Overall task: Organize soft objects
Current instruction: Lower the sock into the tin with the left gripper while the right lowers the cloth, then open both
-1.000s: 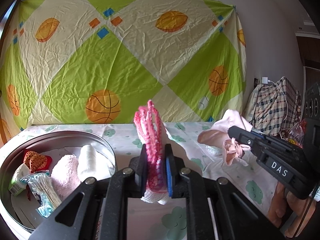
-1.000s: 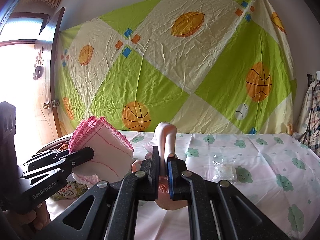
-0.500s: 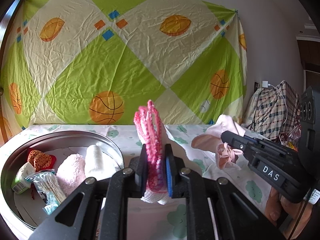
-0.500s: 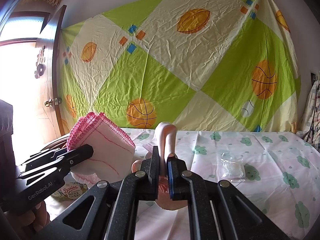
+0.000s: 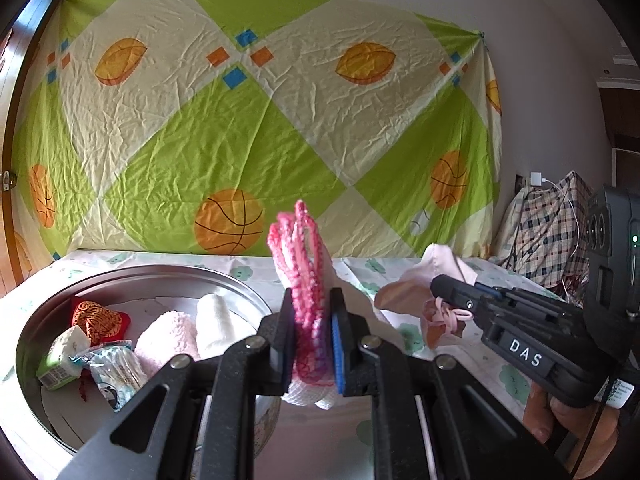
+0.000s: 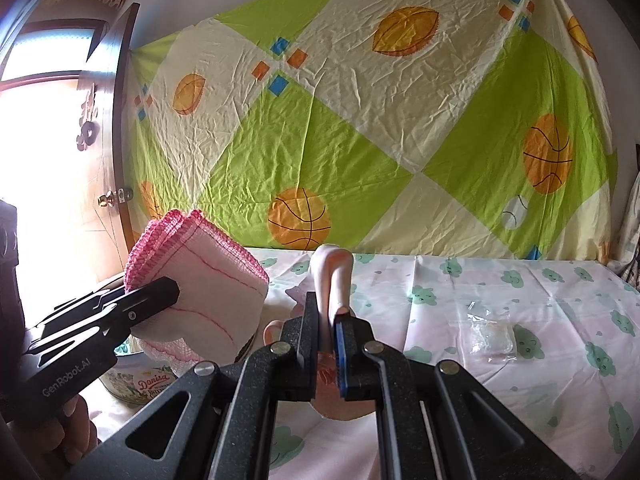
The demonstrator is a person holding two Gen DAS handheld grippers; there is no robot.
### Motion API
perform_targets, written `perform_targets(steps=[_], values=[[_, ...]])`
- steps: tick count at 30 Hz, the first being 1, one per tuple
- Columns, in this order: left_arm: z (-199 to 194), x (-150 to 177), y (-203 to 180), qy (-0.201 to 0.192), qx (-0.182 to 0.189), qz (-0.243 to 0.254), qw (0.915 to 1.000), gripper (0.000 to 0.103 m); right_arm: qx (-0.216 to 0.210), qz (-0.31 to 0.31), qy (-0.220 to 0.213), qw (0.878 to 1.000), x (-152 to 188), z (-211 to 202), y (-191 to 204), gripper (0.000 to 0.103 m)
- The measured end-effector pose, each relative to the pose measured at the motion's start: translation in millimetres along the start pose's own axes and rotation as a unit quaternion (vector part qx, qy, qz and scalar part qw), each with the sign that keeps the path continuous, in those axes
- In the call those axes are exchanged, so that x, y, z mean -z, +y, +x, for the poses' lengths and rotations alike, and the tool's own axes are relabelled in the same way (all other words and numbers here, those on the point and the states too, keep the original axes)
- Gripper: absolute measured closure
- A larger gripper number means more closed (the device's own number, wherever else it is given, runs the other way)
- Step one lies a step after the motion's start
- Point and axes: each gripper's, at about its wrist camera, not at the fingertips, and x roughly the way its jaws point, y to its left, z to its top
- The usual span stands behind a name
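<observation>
Left hand-held gripper (image 5: 306, 346) clamped on folded pink-edged cloth (image 5: 304, 280), above round tin (image 5: 48, 312) near tabletop's left edge. Right hand-held gripper (image 6: 327, 350) clamped on pink sock (image 6: 334, 276). Both light, floppy; pinch mid-fold.

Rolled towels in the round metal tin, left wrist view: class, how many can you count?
2. A pink fluffy roll and a white roll lie side by side in the tin. The gripper may hide more.

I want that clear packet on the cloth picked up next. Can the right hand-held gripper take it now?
Probably not yet: the right hand-held gripper is shut on a pink garment. The clear packet lies unobstructed.
</observation>
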Motion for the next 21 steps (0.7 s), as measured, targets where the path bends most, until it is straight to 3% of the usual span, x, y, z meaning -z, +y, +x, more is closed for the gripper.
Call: perform_targets(steps=[11,21], values=[[-21,-24,35,-0.023,-0.014,-0.018,0.9995,0.09,-0.041,-0.012,0.01,0.999,-17,20,26,0.095],[-17,-46,91,-0.01,-0.091,-0.031,0.9954,0.09,-0.092,-0.046,0.01,0.995,-57,56,73,0.095]])
